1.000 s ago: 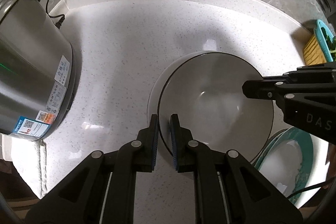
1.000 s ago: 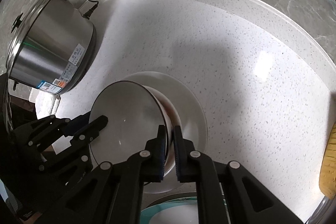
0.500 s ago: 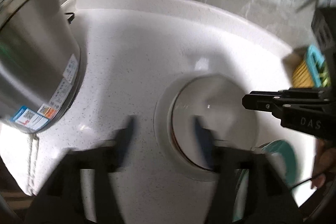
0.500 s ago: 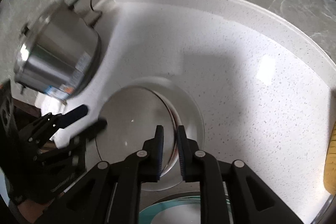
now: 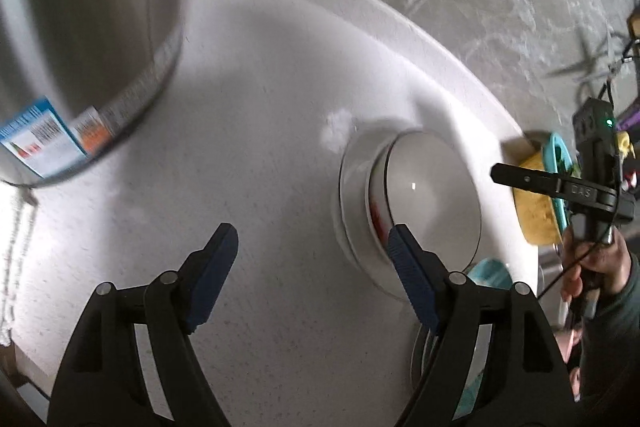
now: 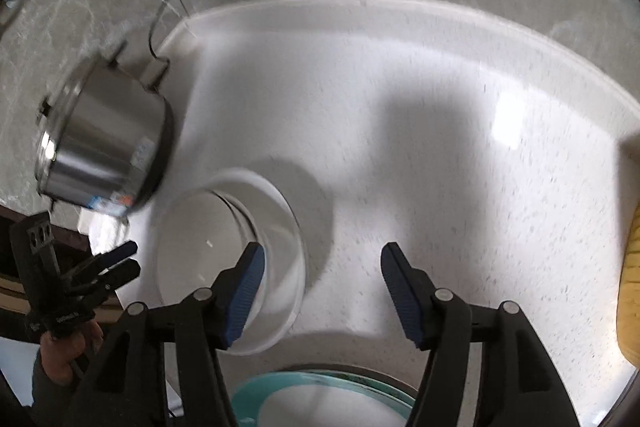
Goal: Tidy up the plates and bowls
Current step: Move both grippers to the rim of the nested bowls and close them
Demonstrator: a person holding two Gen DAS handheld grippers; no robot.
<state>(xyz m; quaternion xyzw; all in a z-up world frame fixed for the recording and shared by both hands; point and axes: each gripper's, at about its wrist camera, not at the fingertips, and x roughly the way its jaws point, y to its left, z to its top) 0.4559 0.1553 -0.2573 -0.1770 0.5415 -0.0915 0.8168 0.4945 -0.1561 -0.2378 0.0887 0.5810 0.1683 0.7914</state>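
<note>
A grey bowl [image 5: 432, 187] rests inside a wider white dish [image 5: 352, 195] on the white counter. My left gripper [image 5: 312, 255] hangs above and to the left of the stack. Its jaws are opening, with only bare counter between them. In the right wrist view the same bowl [image 6: 200, 247] and white dish [image 6: 288, 227] lie at lower left. My right gripper [image 6: 322, 267] is off to their right, its jaws opening and holding nothing. Each gripper also shows in the other's view: the right gripper [image 5: 520, 179] and the left gripper [image 6: 108, 267].
A steel pot [image 5: 80, 47] with a power cord stands at the counter's left. A teal plate [image 6: 320, 399] lies near the front edge below the stack. A yellow and teal object [image 5: 536, 211] sits at the right. A marble wall backs the counter.
Both grippers have let go of the bowl's rim and opened wide. The bowl now sits in the white dish. The left gripper has drawn away to the left, the right gripper to the right.
</note>
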